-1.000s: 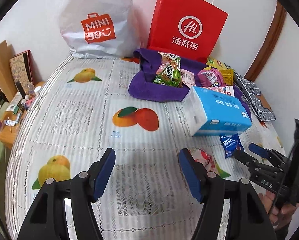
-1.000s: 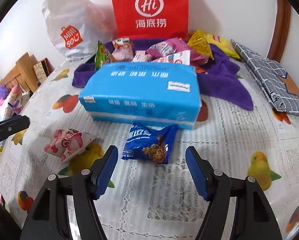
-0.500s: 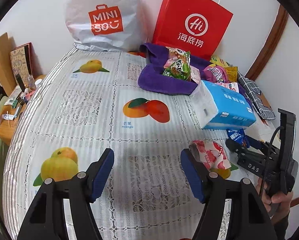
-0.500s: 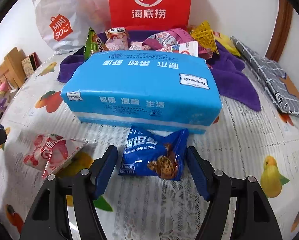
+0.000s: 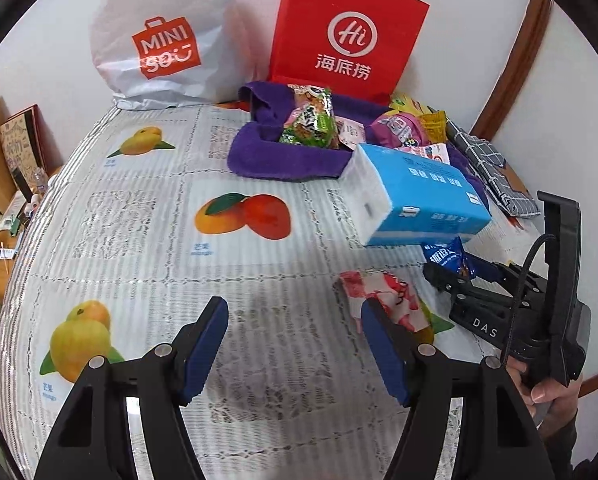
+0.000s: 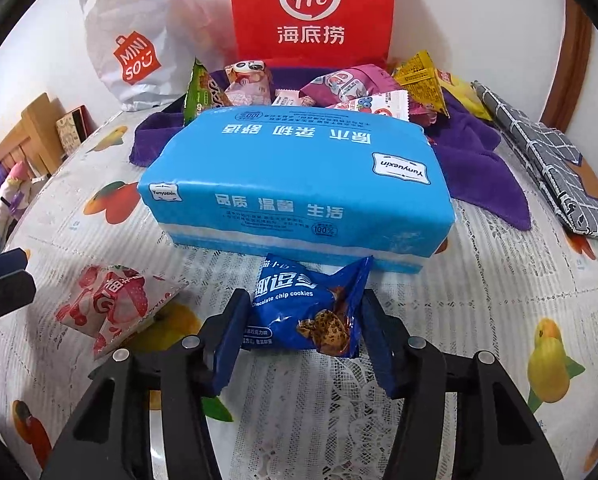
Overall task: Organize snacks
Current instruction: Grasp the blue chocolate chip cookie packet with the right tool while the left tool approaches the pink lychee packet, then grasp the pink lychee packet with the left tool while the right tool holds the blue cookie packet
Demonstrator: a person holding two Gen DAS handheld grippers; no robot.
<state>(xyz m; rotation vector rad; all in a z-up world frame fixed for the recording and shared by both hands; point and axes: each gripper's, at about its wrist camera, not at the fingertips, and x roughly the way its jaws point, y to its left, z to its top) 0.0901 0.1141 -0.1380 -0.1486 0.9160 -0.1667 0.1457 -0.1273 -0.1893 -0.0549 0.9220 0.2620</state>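
Straddling the blue cookie packet (image 6: 305,312) with their jaws parted on either side of it, the right tongs (image 6: 299,344) are setting up a pick; whether the pads are already touching the wrapper I cannot tell, but they are not yet squeezing it flat. The packet is lying on the table (image 6: 479,320) just in front of the blue tissue pack (image 6: 295,184), toward the near right part of the cloth. The left tongs (image 5: 295,344) are hanging released over bare cloth, gripping nothing, with the pink strawberry packet (image 5: 383,300) lying just beside their right finger.

The step in hand is judged to be grasping the cookies so they can join the pile on the purple towel (image 6: 475,160) at the far edge, in front of the red bag (image 6: 311,12). The next move is calling for a gentle closing on the crinkly wrapper, then a lift high enough to be clearing the tissue pack, which is standing between the packet and the towel.

Counting: two loose snack packets are lying off the towel; roughly seven or eight are sitting heaped on it, overlapping too much for a firm count. One tissue pack, one red bag, one white bag (image 5: 163,36) and one folded checked cloth (image 6: 547,160) are sharing the table.
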